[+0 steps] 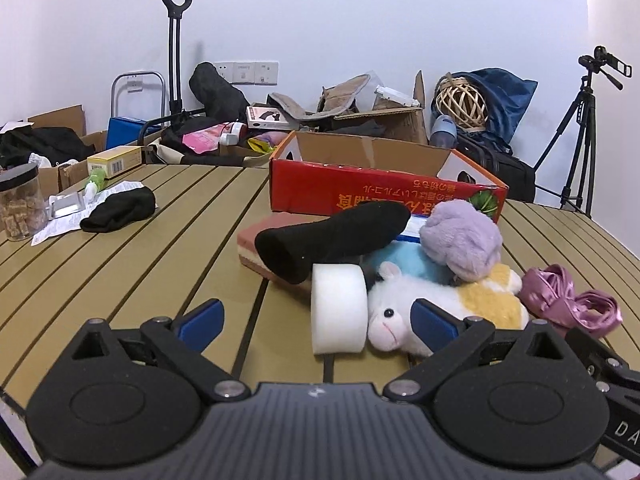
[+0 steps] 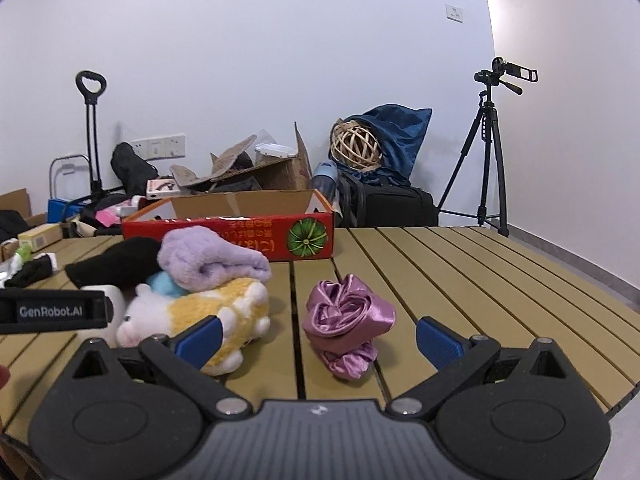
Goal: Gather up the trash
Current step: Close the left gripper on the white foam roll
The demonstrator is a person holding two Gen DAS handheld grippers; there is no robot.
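Just in front of the red cardboard box (image 1: 384,188) on the slatted table (image 1: 132,248) sits the whole jumble. Nearest the left gripper (image 1: 316,318), whose blue-tipped jaws stand wide apart holding nothing, a white foam roll (image 1: 339,307) lies between the fingers' line, touching a plush toy (image 1: 440,304) in white and yellow. The right gripper (image 2: 318,338) is likewise spread wide and empty, with a crumpled pink satin cloth (image 2: 348,322) on the table between its fingers. Closer to the box, a lilac fluffy bundle (image 1: 464,236) rests on the plush, and a black sock (image 1: 332,236) drapes over a pink sponge block (image 1: 260,240). Left of the box, well apart, another black sock (image 1: 118,210) lies on paper beside a jar (image 1: 20,202).
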